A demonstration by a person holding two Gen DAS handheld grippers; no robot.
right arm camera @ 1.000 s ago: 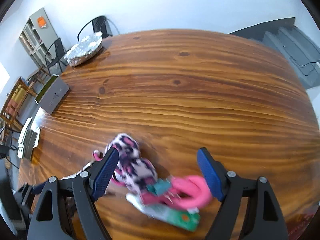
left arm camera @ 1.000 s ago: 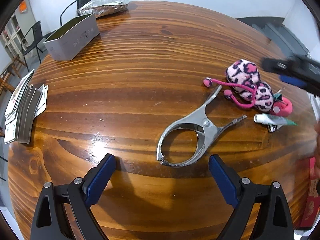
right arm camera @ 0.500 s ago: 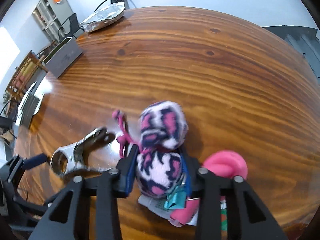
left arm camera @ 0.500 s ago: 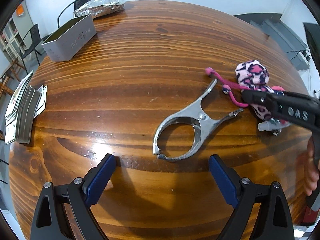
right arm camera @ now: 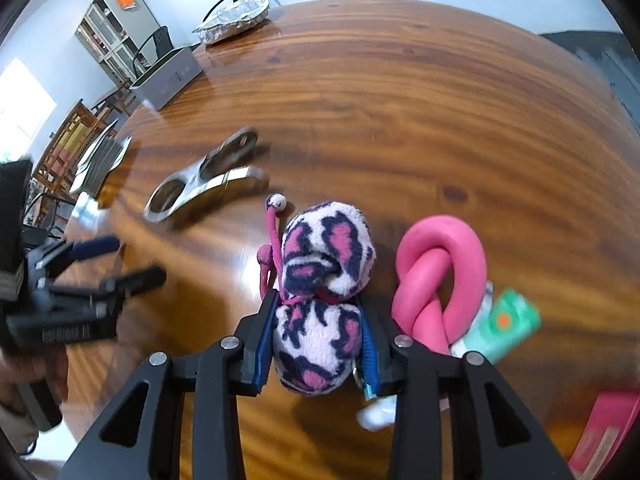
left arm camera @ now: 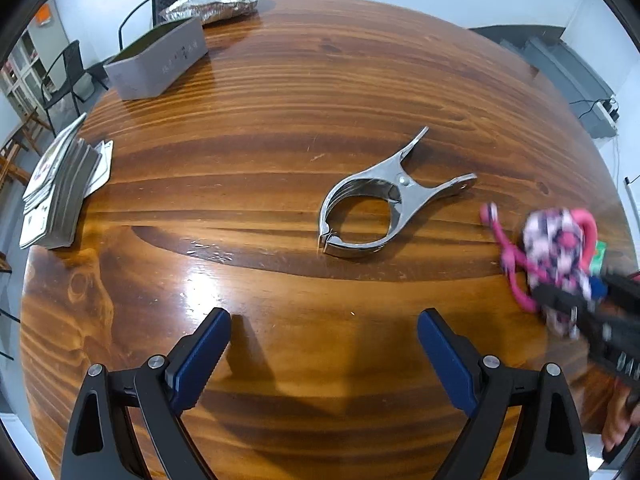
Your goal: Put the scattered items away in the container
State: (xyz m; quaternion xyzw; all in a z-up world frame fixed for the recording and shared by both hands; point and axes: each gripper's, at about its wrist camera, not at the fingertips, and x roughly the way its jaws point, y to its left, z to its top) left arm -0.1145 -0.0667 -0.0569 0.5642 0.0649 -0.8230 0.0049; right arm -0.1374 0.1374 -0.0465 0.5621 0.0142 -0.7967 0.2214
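- Right gripper [right arm camera: 318, 344]: pads clamped on leopard-print plush pouch [right arm camera: 320, 320], just above the tabletop [right arm camera: 400, 100].
- Left gripper [left arm camera: 324, 344]: jaws apart, nothing between; metal clamp [left arm camera: 376, 212] lies ahead.
- Grey container [left arm camera: 158, 64] well beyond, far-left.

Both wrist fisheyes look steeply down at the wooden table [left arm camera: 320, 80] from close; both share the metal clamp [left arm camera: 384, 208], seemingly blurred at right

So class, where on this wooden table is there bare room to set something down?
Bare wood lies between the grey box, card stack and metal clamp, and beyond the clamp. It is crowded around the plush pouch, pink knot and green tube.
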